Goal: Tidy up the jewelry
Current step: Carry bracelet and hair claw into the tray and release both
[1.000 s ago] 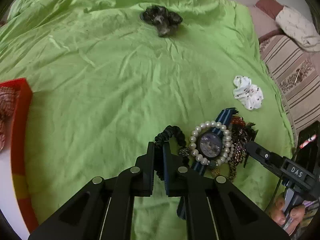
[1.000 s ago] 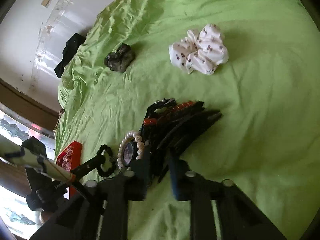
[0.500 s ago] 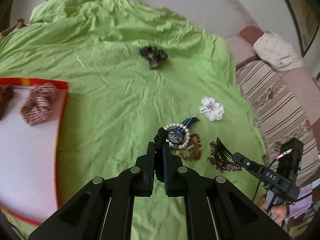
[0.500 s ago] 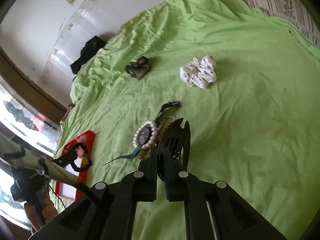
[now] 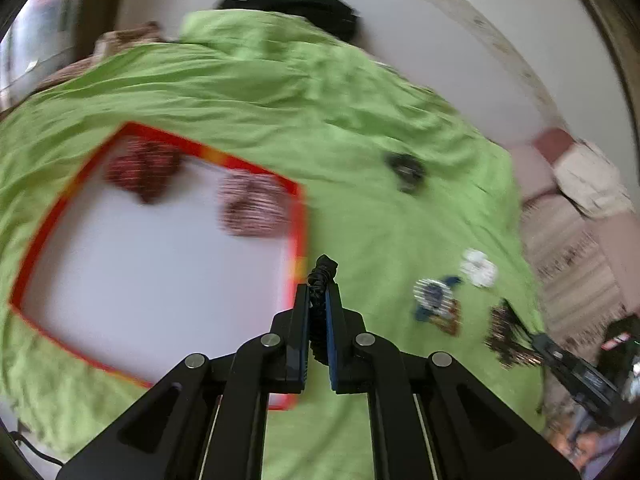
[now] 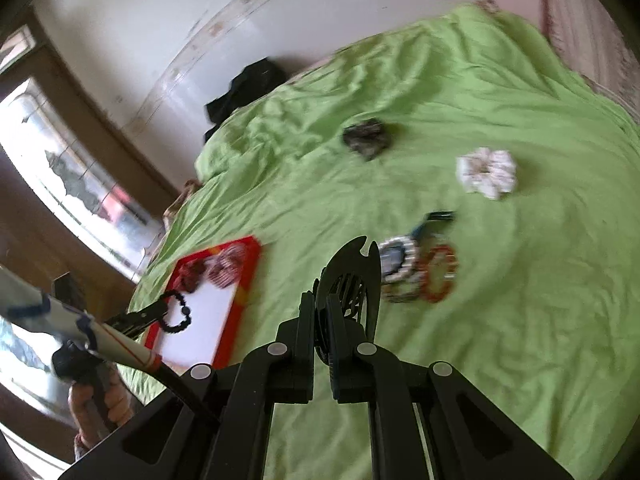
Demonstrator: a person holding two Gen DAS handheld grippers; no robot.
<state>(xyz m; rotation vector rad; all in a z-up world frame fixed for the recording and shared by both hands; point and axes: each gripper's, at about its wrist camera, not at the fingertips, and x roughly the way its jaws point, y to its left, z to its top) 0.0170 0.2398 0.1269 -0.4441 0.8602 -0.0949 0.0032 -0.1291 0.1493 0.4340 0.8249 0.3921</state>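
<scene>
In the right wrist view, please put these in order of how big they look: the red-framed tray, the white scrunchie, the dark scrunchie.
1. Red-framed tray, clearly the largest.
2. White scrunchie.
3. Dark scrunchie, only slightly smaller-looking; it lies farther from the camera, so the last two may really be alike.

green bed [image 6: 520, 340] (tray [image 6: 240, 312], scrunchies [image 6: 486, 170], bracelets [image 6: 438, 274])
</scene>
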